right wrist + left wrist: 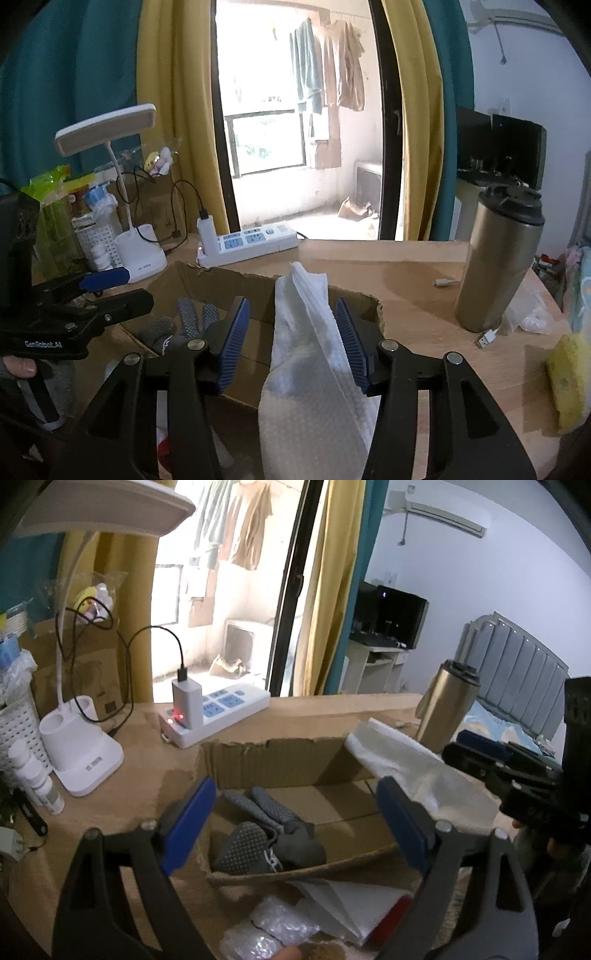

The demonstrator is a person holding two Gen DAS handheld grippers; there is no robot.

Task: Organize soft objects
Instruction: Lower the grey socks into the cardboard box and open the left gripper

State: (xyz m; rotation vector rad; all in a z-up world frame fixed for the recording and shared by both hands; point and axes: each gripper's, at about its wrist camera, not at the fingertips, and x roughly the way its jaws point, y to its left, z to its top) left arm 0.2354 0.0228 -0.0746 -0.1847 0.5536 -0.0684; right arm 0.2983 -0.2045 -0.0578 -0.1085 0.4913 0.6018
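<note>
An open cardboard box [280, 760] sits on the wooden desk and holds grey dotted gloves [258, 830], which also show in the right wrist view [184, 325]. My left gripper [295, 827] is open and empty just above the box's near edge. My right gripper [291, 343] is open, its blue pads either side of a white paper towel [310, 354] that drapes over the box's right rim [369, 299]; the pads do not press it. The towel also shows in the left wrist view [406, 768]. Bubble wrap [266, 930] and white folded sheets [343, 904] lie in front of the box.
A white power strip [251, 240] with a charger, a white desk lamp [140, 251] and a white basket [18, 731] stand at the back left. A steel tumbler [498, 266] stands at the right. A yellow sponge [569, 380] lies at the far right edge.
</note>
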